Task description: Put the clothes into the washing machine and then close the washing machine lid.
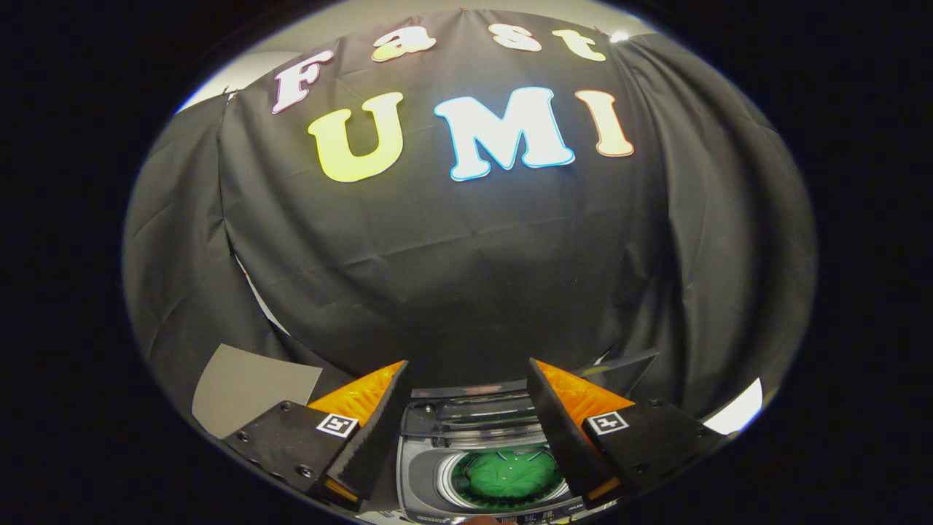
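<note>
A small grey washing machine (426,470) stands below and between my fingers, its lid (466,412) raised at the back. Inside its round drum lies a green garment (506,475). My gripper (466,379) hovers above the machine, open, with a wide gap and nothing between its fingers. The left finger (372,430) and the right finger (561,430) frame the drum opening from above.
The black booth cloth hangs close behind the machine. A grey panel (248,397) leans at the left beside the left finger. A bright gap (740,412) shows low at the right under the cloth.
</note>
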The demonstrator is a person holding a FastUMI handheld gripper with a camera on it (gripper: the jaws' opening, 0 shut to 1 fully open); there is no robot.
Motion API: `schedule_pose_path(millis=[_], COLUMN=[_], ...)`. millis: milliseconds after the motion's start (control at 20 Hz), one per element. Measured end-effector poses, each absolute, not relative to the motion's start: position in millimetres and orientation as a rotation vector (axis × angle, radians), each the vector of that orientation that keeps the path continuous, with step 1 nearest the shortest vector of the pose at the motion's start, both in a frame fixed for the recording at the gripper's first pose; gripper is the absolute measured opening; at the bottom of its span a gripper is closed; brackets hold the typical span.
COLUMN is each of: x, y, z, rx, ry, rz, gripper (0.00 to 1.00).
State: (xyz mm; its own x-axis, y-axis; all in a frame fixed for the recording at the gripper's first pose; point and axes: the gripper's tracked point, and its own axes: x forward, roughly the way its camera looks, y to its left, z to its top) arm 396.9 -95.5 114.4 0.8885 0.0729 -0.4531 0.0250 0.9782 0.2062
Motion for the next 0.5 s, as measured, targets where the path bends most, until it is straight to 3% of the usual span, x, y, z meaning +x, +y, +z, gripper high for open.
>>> schedule_pose_path(millis=[500], x=[451.6], y=[-91.4], z=[73.9], rx=[0.165], ry=[0.565], rz=[0.033], gripper=[0.98])
